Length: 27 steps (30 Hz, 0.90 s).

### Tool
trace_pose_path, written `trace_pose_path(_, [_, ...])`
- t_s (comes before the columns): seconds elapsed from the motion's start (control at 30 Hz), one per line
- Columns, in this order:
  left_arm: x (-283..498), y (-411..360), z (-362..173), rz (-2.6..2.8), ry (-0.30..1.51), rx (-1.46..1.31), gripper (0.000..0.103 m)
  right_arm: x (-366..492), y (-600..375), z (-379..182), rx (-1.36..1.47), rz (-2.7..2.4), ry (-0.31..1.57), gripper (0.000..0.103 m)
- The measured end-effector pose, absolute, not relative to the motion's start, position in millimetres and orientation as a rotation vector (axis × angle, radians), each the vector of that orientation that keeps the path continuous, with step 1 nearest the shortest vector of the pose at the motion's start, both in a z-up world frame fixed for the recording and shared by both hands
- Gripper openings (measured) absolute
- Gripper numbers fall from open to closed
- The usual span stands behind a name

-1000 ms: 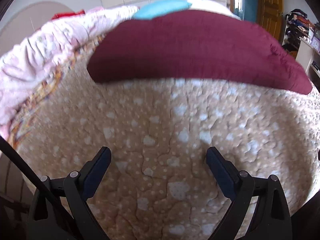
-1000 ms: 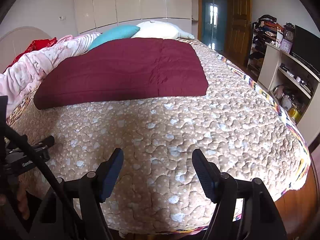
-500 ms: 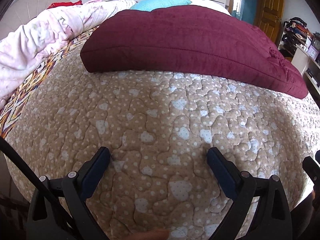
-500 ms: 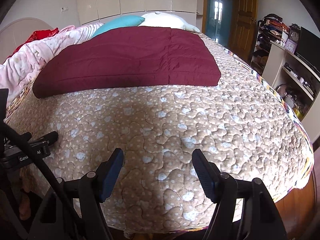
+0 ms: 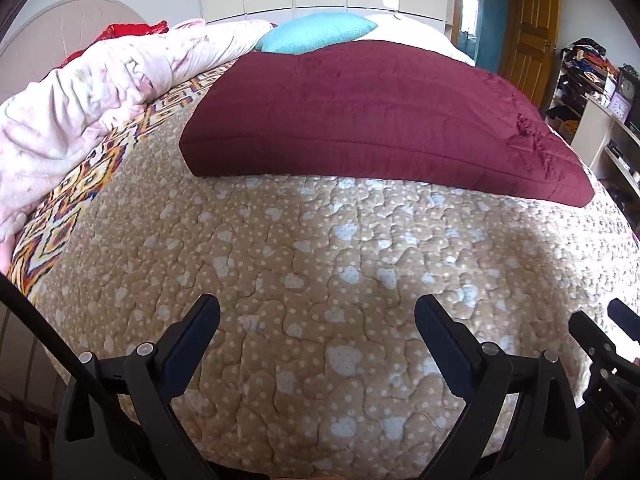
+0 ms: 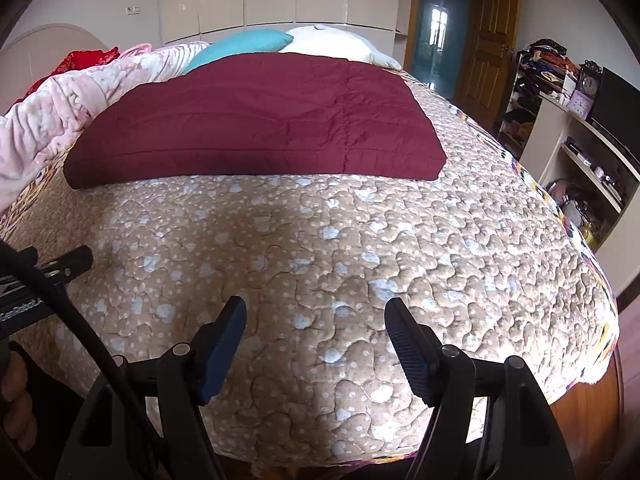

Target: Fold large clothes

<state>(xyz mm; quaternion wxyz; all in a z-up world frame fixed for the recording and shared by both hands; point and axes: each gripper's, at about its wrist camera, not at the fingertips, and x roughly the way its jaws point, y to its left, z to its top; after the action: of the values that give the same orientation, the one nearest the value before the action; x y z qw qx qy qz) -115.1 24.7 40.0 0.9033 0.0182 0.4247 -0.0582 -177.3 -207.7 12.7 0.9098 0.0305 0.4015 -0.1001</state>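
Note:
A dark red quilted garment point(image 5: 372, 116) point(image 6: 256, 124) lies folded flat across the far half of the bed. My left gripper point(image 5: 318, 312) hovers open over the tan dotted bedspread point(image 5: 320, 264) near the bed's foot, well short of the garment, with nothing between its fingers. My right gripper point(image 6: 314, 316) is likewise open and empty above the bedspread point(image 6: 340, 240), short of the garment's near edge. The left gripper's body point(image 6: 48, 272) shows at the left edge of the right wrist view, with a hand point(image 6: 16, 412) below it.
A bunched pink quilt point(image 5: 84, 96) runs along the bed's left side. A teal pillow point(image 5: 316, 32) and a white pillow point(image 6: 332, 42) lie at the head. Shelves with clutter point(image 6: 592, 160) stand to the right, a wooden door point(image 6: 484, 36) beyond.
The left wrist view has pulled back and up: more of the bed and the whole red garment now show. The right wrist view shifted only slightly. Both grippers stayed open.

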Motion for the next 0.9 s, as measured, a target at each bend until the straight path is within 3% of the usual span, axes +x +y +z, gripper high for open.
trace_pose_path(0.9, [-128,15,46,-0.184,0.906,0.030,0.097,-165,-214,8,0.016,-0.286,0.882,0.078])
